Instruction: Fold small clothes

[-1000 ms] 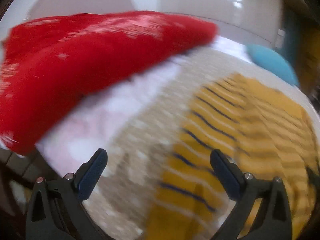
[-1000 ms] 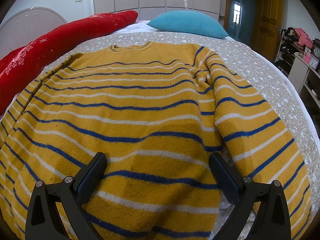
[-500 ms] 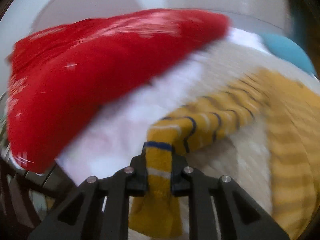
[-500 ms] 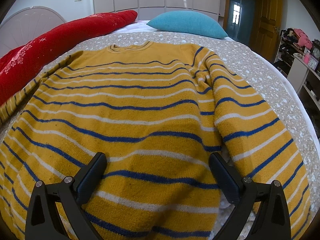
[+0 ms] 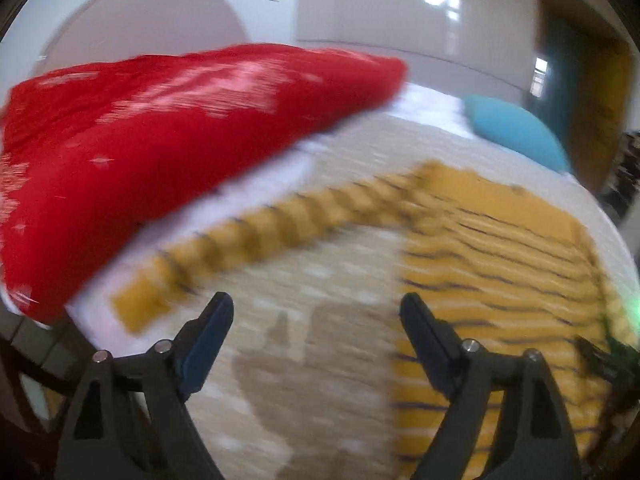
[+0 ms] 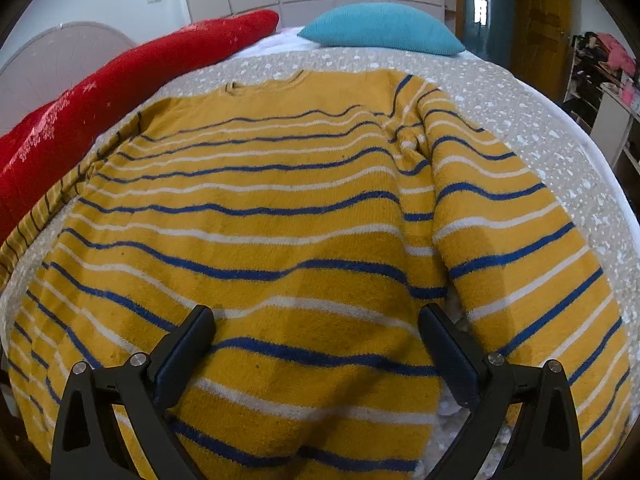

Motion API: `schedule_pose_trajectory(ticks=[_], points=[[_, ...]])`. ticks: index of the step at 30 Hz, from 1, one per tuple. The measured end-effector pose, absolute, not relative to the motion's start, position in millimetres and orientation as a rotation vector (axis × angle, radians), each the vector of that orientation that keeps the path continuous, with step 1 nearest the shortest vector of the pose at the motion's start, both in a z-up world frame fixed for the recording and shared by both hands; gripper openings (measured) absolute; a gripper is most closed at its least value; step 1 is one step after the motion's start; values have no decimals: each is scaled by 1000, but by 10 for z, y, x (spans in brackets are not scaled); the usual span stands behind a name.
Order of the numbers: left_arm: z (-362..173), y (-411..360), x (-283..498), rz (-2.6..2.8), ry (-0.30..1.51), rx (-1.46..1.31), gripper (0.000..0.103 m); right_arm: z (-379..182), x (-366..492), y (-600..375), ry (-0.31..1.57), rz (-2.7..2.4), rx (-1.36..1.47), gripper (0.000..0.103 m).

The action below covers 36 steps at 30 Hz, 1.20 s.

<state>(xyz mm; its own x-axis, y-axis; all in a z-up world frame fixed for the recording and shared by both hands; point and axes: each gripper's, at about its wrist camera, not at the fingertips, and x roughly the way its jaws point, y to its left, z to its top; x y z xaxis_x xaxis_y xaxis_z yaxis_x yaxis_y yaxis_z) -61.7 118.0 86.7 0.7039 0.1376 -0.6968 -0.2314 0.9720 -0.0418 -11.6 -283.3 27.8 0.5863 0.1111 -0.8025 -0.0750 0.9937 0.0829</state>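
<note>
A yellow sweater [image 6: 280, 220] with blue and white stripes lies flat on the bed, neck at the far end. Its left sleeve [image 6: 48, 208] is stretched out to the left toward the bed's edge; its right sleeve [image 6: 500, 220] lies folded down along the body. My right gripper [image 6: 316, 332] is open and empty just above the sweater's hem. In the blurred left wrist view the sleeve [image 5: 256, 240] lies straight ahead of my left gripper [image 5: 316, 316], which is open and empty above the bedspread; the sweater body [image 5: 500, 260] is at the right.
A red quilt [image 6: 100, 100] runs along the bed's left side and fills the left wrist view's left [image 5: 160, 140]. A teal pillow [image 6: 380, 28] lies at the bed's far end. The beige patterned bedspread [image 6: 540, 120] shows around the sweater. Shelves with clutter [image 6: 600, 72] stand at the right.
My left gripper shut on the left sleeve's cuff, pulled the sleeve out to the left, then let go and opened. The right gripper has hardly moved.
</note>
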Motion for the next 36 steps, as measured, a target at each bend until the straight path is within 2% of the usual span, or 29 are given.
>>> schedule_pose_trajectory(ticks=[2, 3, 4, 8, 11, 17, 18, 20, 21, 29, 36], points=[[781, 837, -604, 125, 801, -115, 85, 332, -148, -2808, 946, 97, 51, 100], [727, 741, -574, 104, 815, -108, 85, 392, -204, -2827, 936, 96, 83, 93], [674, 606, -579, 82, 831, -101, 85, 469, -291, -2860, 900, 102, 123, 90], [498, 174, -649, 23, 862, -66, 85, 672, -589, -2942, 792, 95, 181, 88], [368, -33, -681, -13, 887, -33, 85, 762, -797, -3000, 698, 93, 221, 88], [145, -211, -740, -25, 917, 35, 86, 797, -850, -2971, 767, 44, 178, 88], [131, -215, -757, -19, 915, 42, 87, 784, -854, -2977, 766, 43, 177, 88], [113, -207, -759, 29, 907, 61, 100, 780, -889, -2978, 752, 43, 175, 88], [95, -193, -769, 37, 904, 59, 101, 782, -918, -2981, 736, 45, 171, 88], [14, -226, -802, 43, 905, 76, 103, 793, -996, -2832, 690, -1, 105, 88], [-29, -227, -799, 46, 907, 79, 103, 726, -962, -2793, 737, 39, 102, 88]])
